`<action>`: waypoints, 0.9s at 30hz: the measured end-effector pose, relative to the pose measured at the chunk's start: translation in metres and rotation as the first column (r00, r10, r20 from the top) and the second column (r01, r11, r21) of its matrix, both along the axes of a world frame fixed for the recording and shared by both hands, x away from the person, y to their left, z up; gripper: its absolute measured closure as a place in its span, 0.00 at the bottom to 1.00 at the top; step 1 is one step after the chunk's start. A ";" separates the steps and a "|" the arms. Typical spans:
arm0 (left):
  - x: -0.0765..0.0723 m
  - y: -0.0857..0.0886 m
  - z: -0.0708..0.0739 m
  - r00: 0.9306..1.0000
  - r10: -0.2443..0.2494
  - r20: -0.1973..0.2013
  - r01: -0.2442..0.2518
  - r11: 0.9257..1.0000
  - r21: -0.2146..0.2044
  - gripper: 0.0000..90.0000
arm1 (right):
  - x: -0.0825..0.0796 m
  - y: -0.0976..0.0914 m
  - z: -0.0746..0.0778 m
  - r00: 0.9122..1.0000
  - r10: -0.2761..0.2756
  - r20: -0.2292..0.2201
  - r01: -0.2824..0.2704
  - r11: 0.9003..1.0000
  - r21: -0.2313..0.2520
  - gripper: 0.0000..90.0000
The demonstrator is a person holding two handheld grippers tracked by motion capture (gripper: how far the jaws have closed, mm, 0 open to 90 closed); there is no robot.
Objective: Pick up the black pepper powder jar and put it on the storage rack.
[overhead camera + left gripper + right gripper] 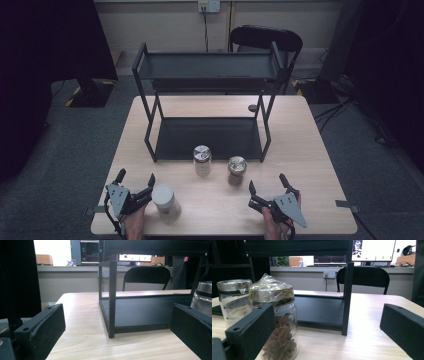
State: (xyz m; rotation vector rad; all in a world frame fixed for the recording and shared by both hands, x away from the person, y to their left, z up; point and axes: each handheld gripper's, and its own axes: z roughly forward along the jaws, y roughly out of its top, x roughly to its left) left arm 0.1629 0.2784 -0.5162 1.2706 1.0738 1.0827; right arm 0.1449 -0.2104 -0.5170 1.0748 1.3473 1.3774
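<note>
Jars are waiting on the counter (310,150) before the black shelf (207,137): white-lidded jar (165,200) just beside the left gripper (135,179), brown-filled jar (236,170) near the right gripper (267,183). Both grippers' jaws are gaping wide, holding nothing, probably getting ready to grab.

Jar (203,298) cut off by right edge.

Jar (234,303) left of the rack post (347,298): faint grey print, not readable.
Monitors behind the chair (362,276): text too small.
</note>
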 end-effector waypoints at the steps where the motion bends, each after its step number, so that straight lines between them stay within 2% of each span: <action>1: 0.000 0.000 0.000 1.000 0.000 0.000 0.000 1.000 0.000 0.00 | 0.000 0.000 0.000 1.000 0.000 0.000 0.000 1.000 0.000 0.00; 19: 0.002 0.000 0.004 1.000 0.000 -0.021 0.000 1.000 0.000 0.00 | -0.001 0.003 0.000 1.000 -0.015 0.002 0.015 1.000 0.000 0.00; 27: 0.005 0.000 0.014 1.000 -0.004 -0.013 0.004 1.000 -0.015 0.00 | -0.001 0.002 0.000 1.000 -0.013 0.001 0.013 1.000 0.000 0.00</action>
